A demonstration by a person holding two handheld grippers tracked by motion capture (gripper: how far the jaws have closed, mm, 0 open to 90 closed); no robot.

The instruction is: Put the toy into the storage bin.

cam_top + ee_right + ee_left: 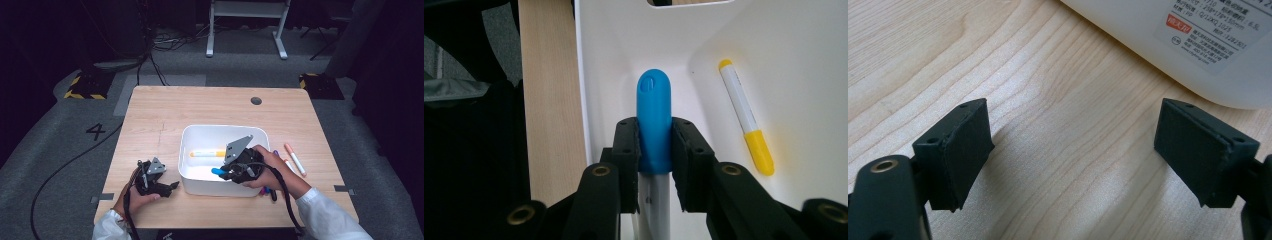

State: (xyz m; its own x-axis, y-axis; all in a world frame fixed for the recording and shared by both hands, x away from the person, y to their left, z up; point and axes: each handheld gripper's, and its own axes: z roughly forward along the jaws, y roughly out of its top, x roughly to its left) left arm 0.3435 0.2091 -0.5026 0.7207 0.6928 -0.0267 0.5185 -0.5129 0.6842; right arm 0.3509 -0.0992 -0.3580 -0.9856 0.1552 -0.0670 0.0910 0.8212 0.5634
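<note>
Now right gripper (655,145) clamped on blue-capped marker (654,107), inside white bin (200,131). Lower near floor, beside yellow marker (744,115) ahead-right, then release. Left gripper (1073,155) spread, idle over desk (1058,100).

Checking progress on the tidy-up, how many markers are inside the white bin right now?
2: a yellow-capped marker lying on the floor of the white bin, and a blue-capped marker clamped in the right gripper over the bin. The hand may hide others.
</note>
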